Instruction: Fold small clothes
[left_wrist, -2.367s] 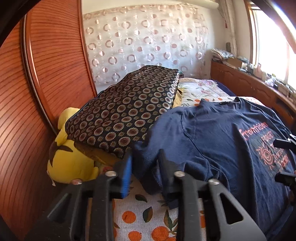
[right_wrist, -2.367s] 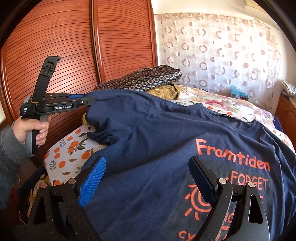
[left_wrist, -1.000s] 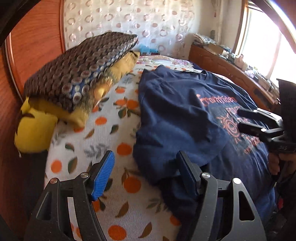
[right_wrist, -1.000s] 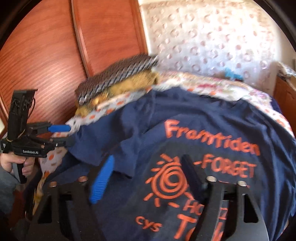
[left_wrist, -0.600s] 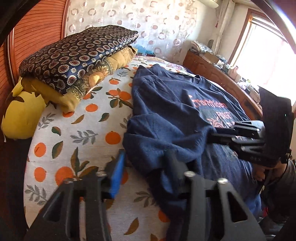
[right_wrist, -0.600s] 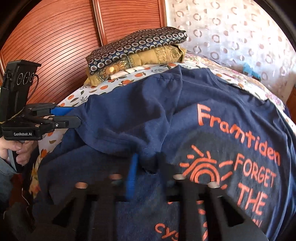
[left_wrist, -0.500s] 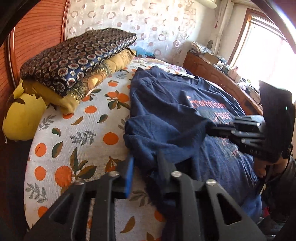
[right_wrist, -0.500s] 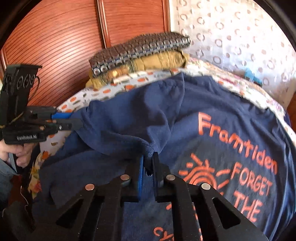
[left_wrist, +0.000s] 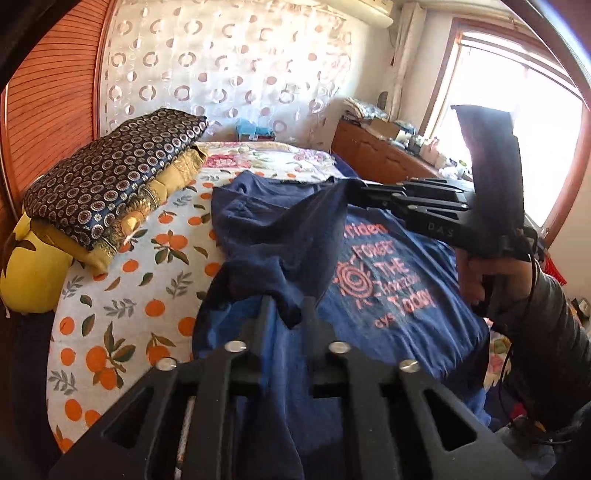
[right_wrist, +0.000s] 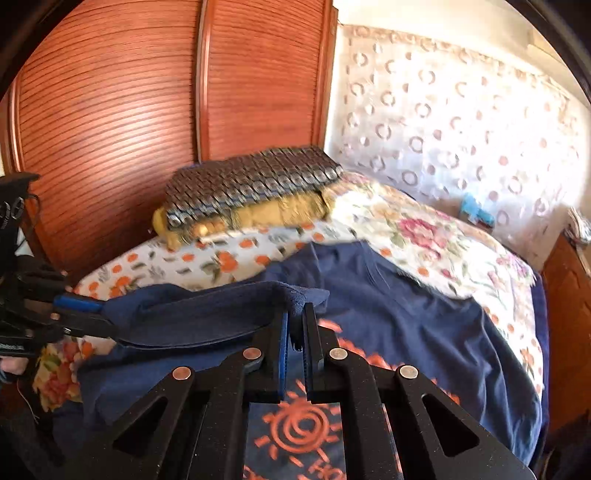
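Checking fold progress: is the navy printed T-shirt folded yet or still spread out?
Mostly spread. The navy printed T-shirt lies print-up across the bed; only one edge is lifted, pinched by both hand-held grippers.

Open orange-print bedsheet left of the navy T-shirt is passable, far flowered blanket clear too; stacked folded cloths and wardrobe doors block the far-left, wooden cabinet the right.
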